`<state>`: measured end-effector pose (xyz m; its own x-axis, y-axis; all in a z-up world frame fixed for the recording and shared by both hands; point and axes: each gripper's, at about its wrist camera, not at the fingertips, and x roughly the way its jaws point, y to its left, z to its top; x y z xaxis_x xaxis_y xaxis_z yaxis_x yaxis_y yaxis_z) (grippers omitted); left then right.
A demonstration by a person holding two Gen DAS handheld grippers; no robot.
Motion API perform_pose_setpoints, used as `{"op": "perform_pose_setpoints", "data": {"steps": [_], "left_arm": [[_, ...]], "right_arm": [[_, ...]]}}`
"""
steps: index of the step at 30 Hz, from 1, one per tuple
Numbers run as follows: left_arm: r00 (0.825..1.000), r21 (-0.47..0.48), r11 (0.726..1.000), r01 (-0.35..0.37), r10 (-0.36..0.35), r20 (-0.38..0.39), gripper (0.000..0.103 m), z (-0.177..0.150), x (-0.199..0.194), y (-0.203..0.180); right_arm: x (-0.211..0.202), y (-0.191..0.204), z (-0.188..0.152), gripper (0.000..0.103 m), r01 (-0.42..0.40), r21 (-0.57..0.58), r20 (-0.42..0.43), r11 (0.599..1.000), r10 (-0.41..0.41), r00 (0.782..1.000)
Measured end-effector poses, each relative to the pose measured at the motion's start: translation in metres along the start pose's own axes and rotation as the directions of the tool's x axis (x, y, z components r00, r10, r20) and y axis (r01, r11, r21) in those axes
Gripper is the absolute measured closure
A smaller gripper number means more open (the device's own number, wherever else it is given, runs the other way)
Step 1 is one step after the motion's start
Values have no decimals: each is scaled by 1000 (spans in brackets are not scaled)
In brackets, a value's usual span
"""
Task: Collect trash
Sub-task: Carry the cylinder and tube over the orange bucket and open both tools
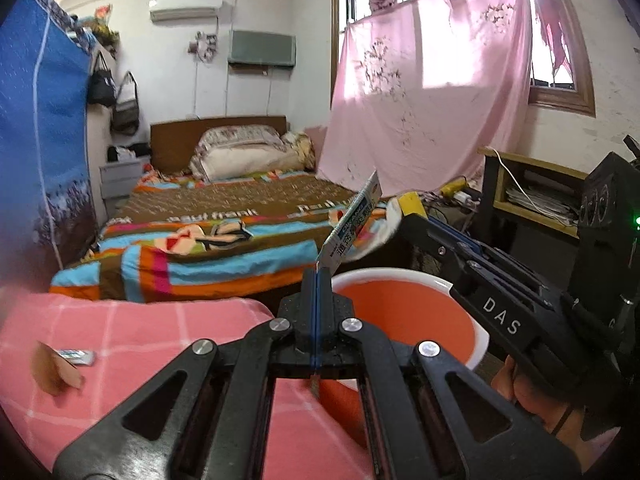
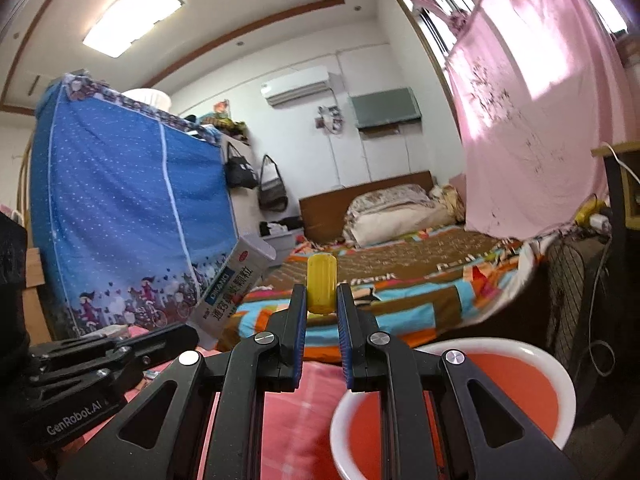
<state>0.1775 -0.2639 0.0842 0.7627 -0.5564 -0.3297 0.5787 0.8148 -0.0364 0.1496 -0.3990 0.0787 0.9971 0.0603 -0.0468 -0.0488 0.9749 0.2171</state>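
Observation:
My left gripper (image 1: 318, 278) is shut on the edge of a flattened white and blue medicine box (image 1: 352, 222), which sticks up and to the right above an orange basin with a white rim (image 1: 384, 274). My right gripper (image 2: 322, 300) is shut on a small yellow cylinder (image 2: 321, 284), held just left of the basin rim (image 2: 500, 346). Each gripper shows in the other's view: the right gripper (image 1: 408, 218) with its yellow cylinder (image 1: 410, 201) beyond the basin, and the left gripper (image 2: 192, 334) with the medicine box (image 2: 236, 284).
A pink checked cloth (image 1: 140, 340) bears a small foil wrapper (image 1: 76, 357) and a brown scrap (image 1: 52, 368). Behind lies a bed with a striped blanket (image 1: 208, 240). A blue fabric wardrobe (image 1: 36, 120) stands left, a pink curtain (image 1: 432, 92) and a desk (image 1: 532, 184) right.

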Motion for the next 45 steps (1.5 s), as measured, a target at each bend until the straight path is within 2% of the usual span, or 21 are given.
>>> {"op": "perform_pose_setpoints", "data": {"steps": [8,18,24,33,38,40,45], "left_arm": [[997,-23,999,29,-31,-71,100,-6,20,-13],[982,-78,994,74,-86,-170,100,-12,46,-23],[963,-132,986,100,-129,-237,100,-15,62,-26],[922,-228,964,134,-206,-329,98,-26,85,-25],[919,-237,962,136,-212,-332,94,-28,84,-22],[922,-238,962,134,-209,-326,89,-27,82,-21],[939,-254,961,114,-188,-289,80,-23,75,-12]], "right_arm": [[0,-23,-8,90,72,39,-75,997,-69,995],[5,-47,-14,90,150,113,-161,982,-131,978],[9,-52,-17,89,200,124,-208,972,-171,963],[12,-60,-23,88,243,137,-259,960,-202,944],[14,-60,-22,84,250,133,-269,959,-208,940],[14,-59,-22,74,252,133,-269,959,-210,940],[14,-57,-21,69,255,125,-258,959,-217,941]]}}
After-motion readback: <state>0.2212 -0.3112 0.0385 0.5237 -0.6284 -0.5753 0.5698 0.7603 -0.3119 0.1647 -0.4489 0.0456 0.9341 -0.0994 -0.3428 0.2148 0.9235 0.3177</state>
